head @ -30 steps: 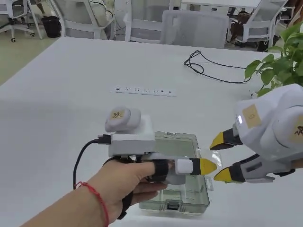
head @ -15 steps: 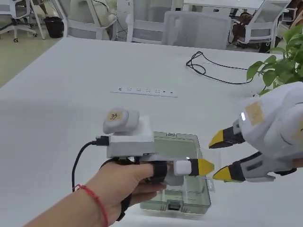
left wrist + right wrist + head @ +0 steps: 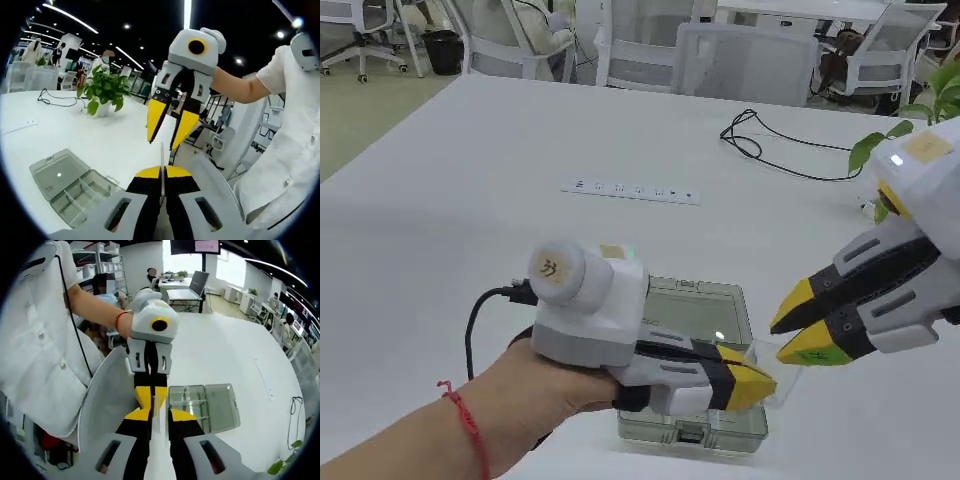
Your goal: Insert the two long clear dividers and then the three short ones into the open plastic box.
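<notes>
Left gripper [image 3: 756,383] pinching divider [image 3: 161,156], right gripper [image 3: 781,342] opposite

Bright, even overhead light on the white table [image 3: 470,200]; the shadow beside the open plastic box [image 3: 720,435] is soft and faint. One small glare spot lies on the box lid. In my gripper views, ceiling strip lights [image 3: 187,10] flare far above the box, and straight lines bow away from it. The clear divider [image 3: 162,156], edge-on in my left gripper [image 3: 162,172], looks thin, possibly blurred.
</notes>
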The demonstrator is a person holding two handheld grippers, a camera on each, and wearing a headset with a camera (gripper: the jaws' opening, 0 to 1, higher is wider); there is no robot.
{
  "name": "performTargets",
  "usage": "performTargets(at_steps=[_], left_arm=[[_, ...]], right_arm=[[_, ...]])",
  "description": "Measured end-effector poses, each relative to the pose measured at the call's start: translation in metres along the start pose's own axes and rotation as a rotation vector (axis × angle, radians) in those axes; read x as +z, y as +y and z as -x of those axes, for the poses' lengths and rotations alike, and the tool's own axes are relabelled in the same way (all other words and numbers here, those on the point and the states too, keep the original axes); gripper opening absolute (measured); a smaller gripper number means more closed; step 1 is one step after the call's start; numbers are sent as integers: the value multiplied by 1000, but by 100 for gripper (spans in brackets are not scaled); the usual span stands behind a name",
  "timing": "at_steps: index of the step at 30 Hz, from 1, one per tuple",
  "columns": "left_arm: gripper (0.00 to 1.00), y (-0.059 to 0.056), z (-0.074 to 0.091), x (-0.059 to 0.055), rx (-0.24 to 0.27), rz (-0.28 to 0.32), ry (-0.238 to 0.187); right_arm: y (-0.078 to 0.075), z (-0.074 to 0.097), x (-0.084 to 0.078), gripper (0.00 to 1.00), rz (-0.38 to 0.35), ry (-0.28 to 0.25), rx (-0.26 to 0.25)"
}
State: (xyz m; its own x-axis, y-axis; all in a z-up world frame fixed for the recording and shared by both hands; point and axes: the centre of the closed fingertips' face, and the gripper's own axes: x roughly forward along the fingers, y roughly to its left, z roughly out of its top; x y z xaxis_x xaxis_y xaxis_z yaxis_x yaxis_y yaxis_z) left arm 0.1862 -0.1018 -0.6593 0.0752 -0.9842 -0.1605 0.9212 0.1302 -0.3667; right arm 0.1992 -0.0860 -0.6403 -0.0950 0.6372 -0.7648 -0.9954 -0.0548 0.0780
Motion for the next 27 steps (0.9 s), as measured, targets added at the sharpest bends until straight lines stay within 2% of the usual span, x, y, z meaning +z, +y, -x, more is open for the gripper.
performTargets(at_steps=[5,13,21,27], left_arm=[[0,-3,0,1,-12,-54,3],[0,-8,-2,-1,-37,-89,0],[0,-7,-2,-4,-35,-97,3],[0,-7,-1,-6,-28,-78,6]], right_arm=[[11,-4,-1,7,7,11,57],[18,-7,-1,3,2,1,106],[21,-9,-2,3,-14,-5,112],[22,-12,-3,3,-16,-5,112]])
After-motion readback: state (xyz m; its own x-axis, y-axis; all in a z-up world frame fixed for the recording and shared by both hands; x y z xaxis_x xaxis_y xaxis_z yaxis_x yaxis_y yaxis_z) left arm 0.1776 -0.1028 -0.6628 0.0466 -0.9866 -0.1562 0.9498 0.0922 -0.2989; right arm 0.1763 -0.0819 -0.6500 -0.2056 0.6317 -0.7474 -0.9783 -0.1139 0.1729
